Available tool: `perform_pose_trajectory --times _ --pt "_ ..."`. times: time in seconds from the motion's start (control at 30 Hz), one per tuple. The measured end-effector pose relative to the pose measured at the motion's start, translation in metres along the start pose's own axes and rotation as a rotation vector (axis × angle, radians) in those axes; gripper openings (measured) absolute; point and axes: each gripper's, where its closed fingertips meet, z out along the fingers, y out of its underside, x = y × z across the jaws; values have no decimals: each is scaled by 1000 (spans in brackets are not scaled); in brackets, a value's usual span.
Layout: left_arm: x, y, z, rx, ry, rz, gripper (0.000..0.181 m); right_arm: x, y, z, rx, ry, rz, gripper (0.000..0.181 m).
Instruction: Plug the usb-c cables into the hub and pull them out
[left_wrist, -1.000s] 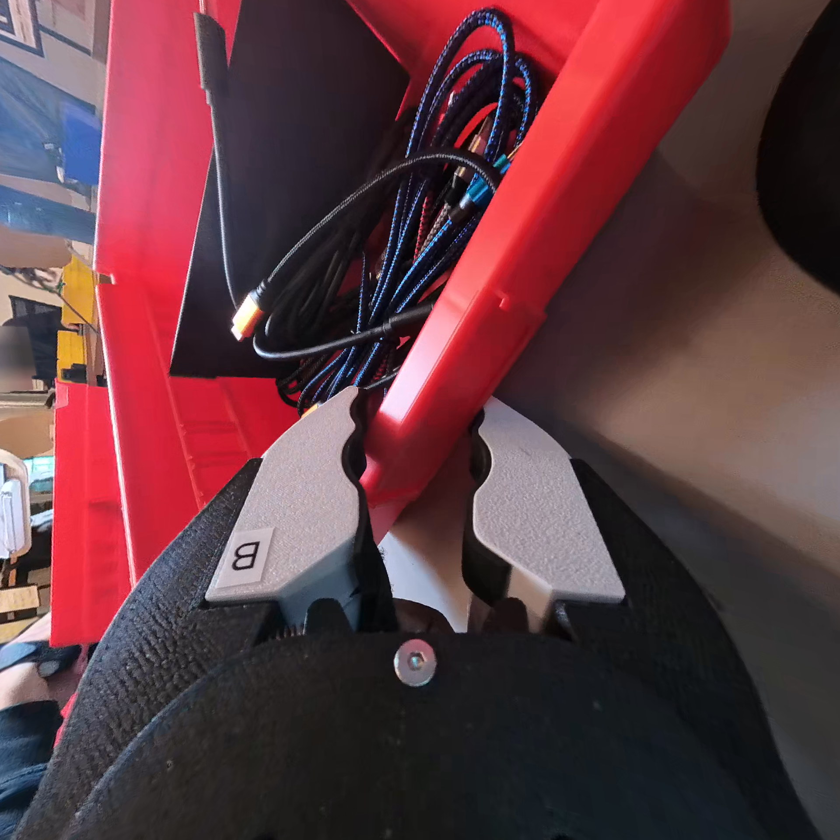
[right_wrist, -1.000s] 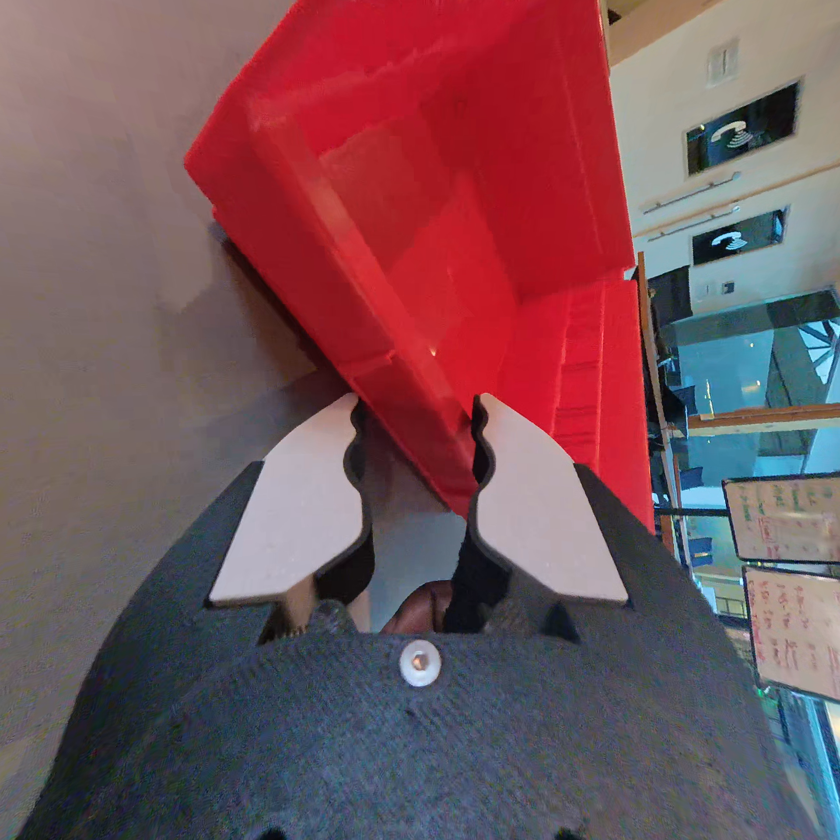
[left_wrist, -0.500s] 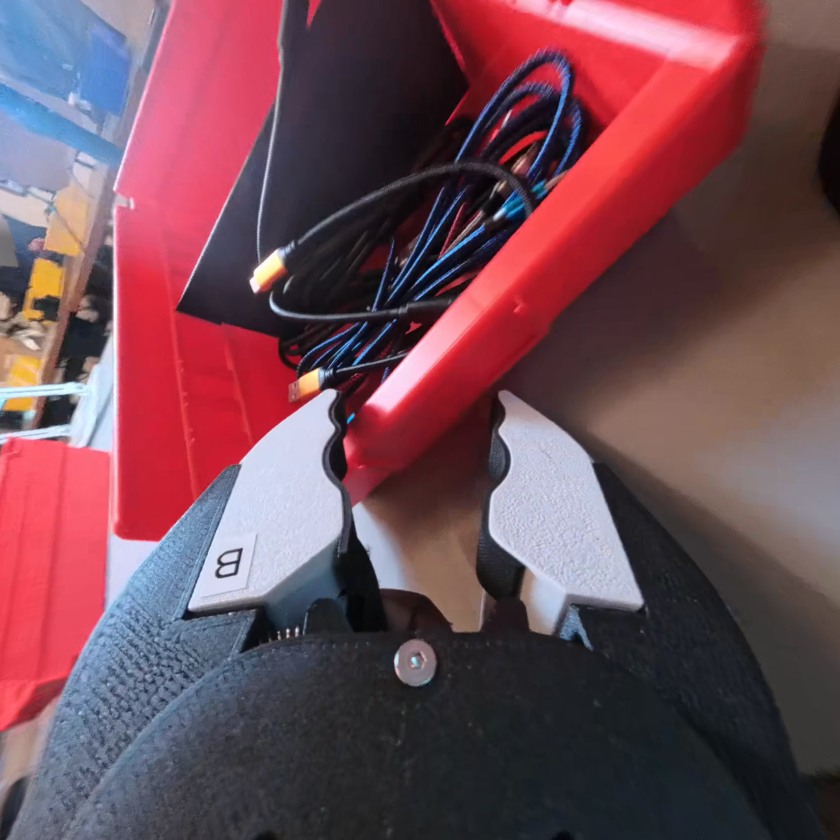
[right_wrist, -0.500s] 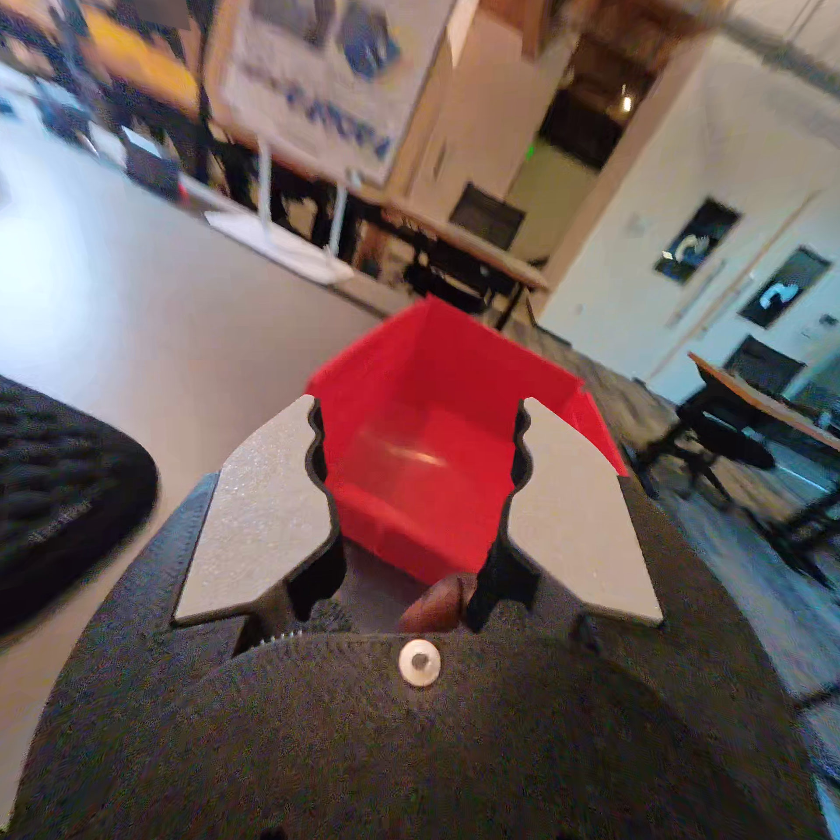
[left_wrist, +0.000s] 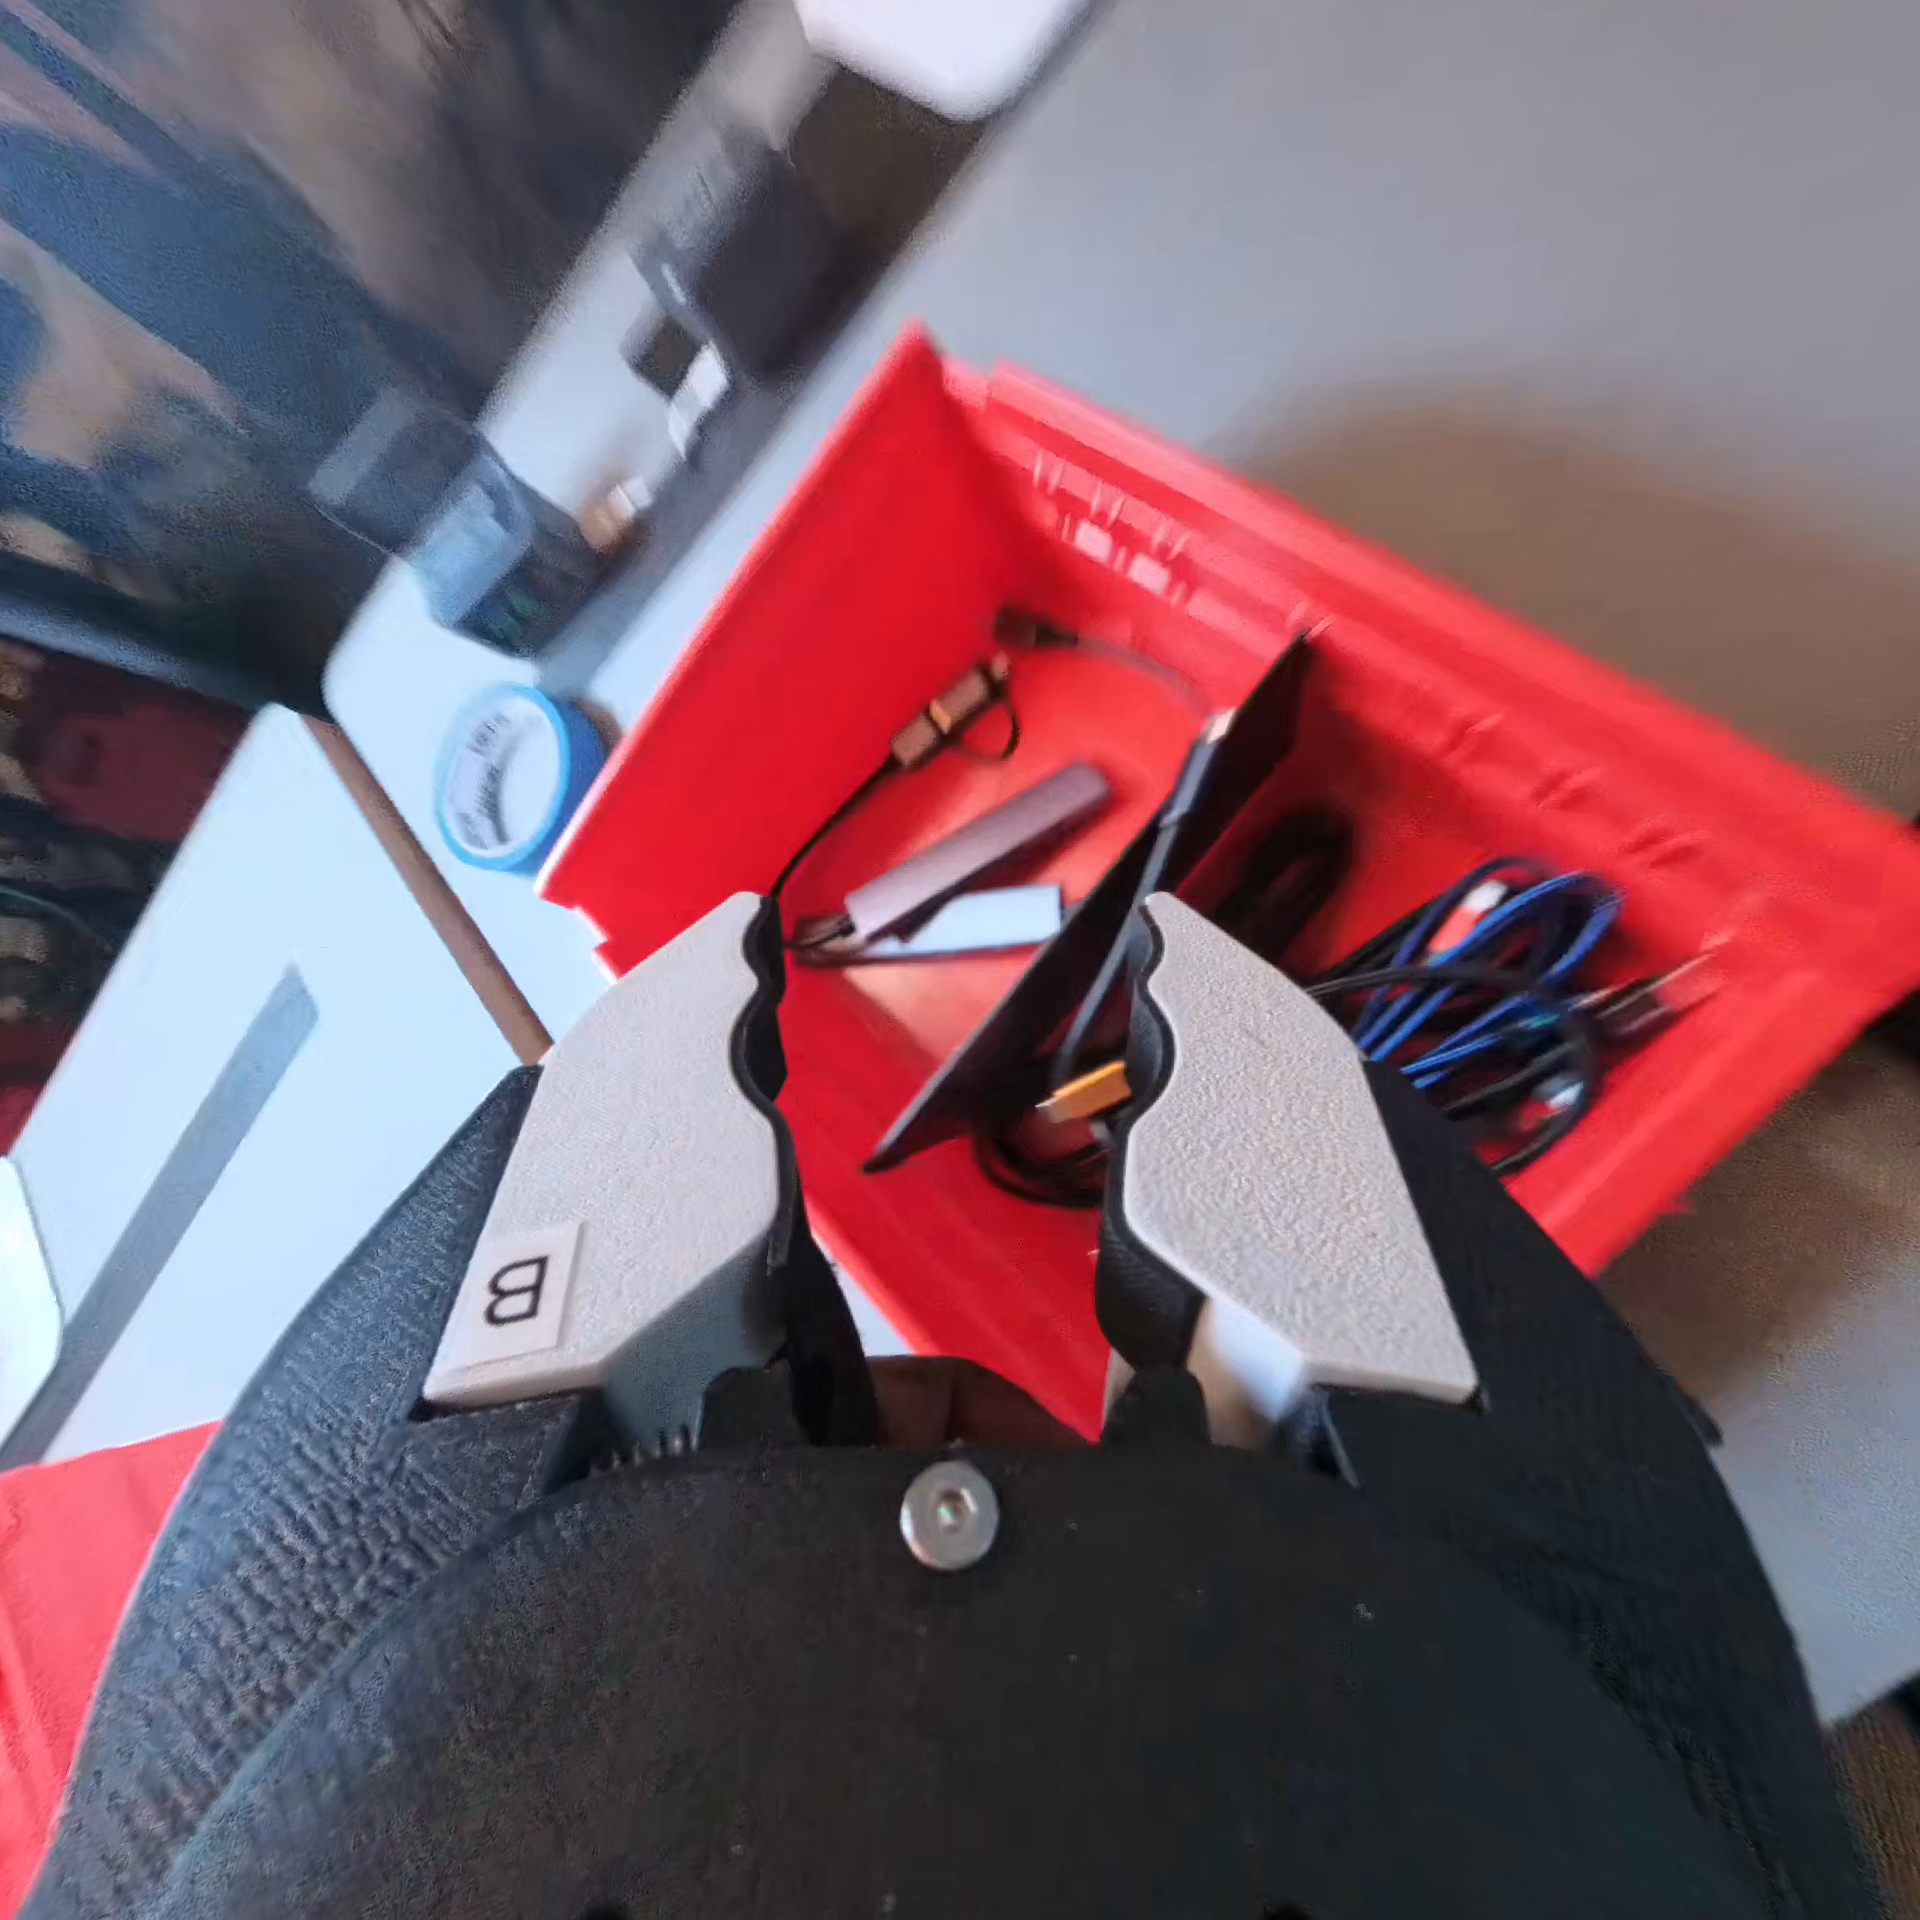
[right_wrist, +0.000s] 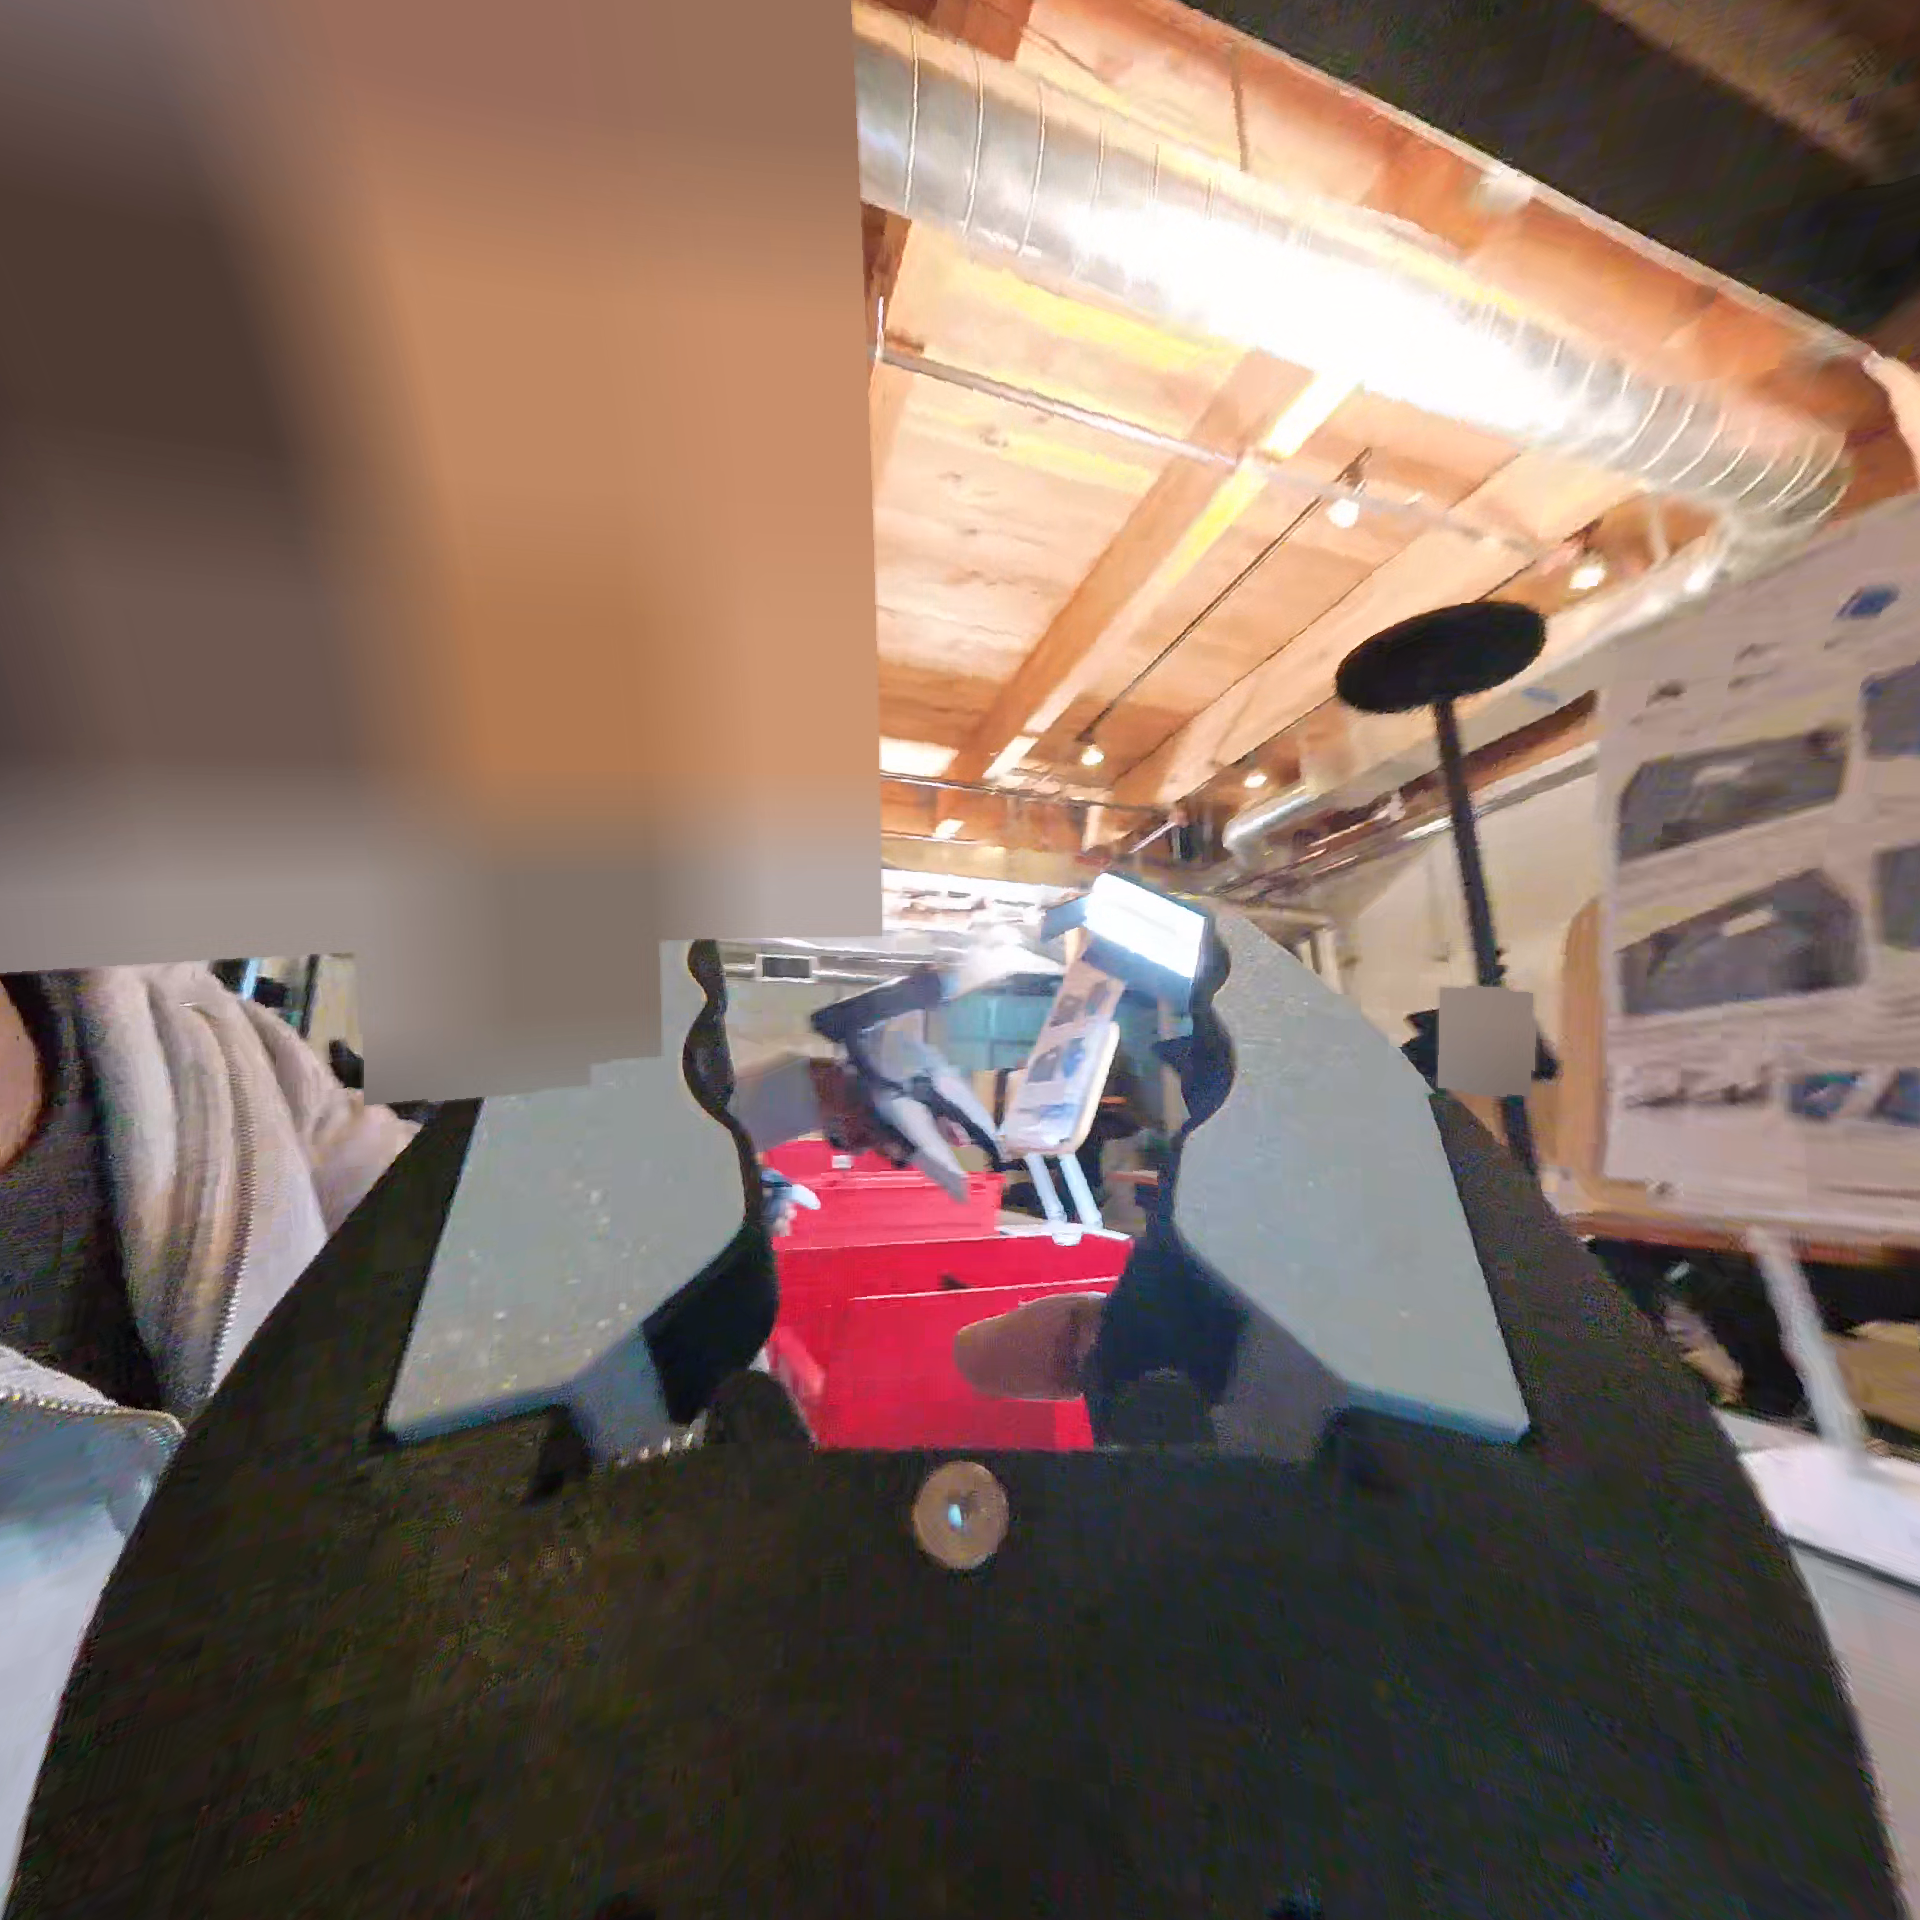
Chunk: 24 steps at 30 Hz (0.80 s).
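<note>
The right gripper (right_wrist: 956, 1060) points upward, jaws apart and empty; red bins (right_wrist: 935, 1309) show between them, a silver duct (right_wrist: 1351, 343) crossing the upper right.

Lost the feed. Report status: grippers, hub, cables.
Left gripper open, empty, above the red bin. Right gripper open, empty, aimed off toward the room. Hub and cables in the bin, split by a black divider.
</note>
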Motion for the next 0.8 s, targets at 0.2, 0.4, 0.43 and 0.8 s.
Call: perform_pose_trajectory --times 0.2,0.4,0.43,0.8 --pt "-30 40 90 -510 263 296 64 -10 51 13 -122 -56 45 83" --pt "-8 51 129 -665 463 439 62 5 46 8 -94 1 82 76" --pt "-7 50 135 -662 464 457 62 7 44 7 -87 6 82 75" --pt "17 68 151 -760 574 492 29 4 64 8 -213 28 -27 70"
